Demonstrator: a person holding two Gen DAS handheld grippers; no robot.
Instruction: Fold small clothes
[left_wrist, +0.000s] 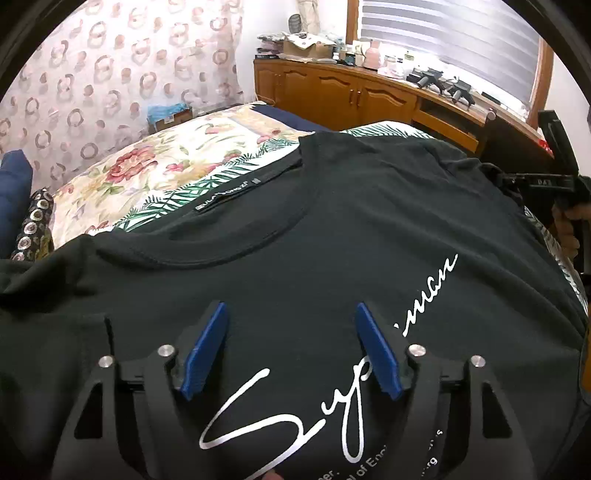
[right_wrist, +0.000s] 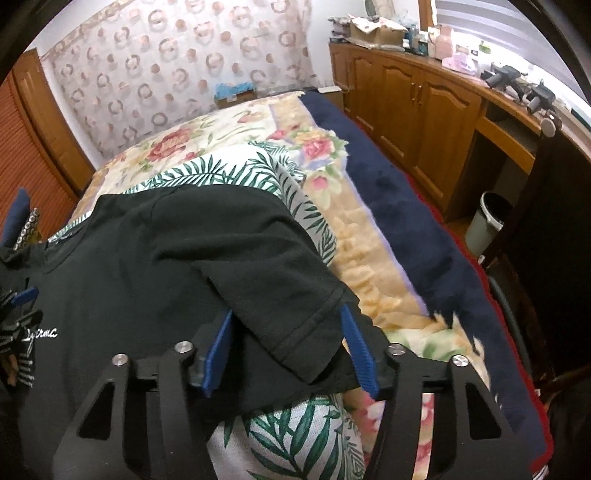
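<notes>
Beside the bed, grey bin (right_wrist: 487, 220), contents unclear.

T-shirt (left_wrist: 369, 221) black, white script lettering across chest. Under it we see white cloth (right_wrist: 221, 166) printed with green palm leaves. Blanket (right_wrist: 369, 236) cream, pink-red flowers, yellow border. Navy cover (right_wrist: 406, 206) along bed edge (red strip beyond it). Curtain (right_wrist: 166, 62) pale, brownish-pink rings. Cabinets (right_wrist: 406, 96) honey-brown wood. Bin (right_wrist: 484, 225) grey. Gripper pads (left_wrist: 207, 350) blue, on black frames.

Left gripper (left_wrist: 291, 350) and right gripper (right_wrist: 286, 352): jaws apart, angled down.
</notes>
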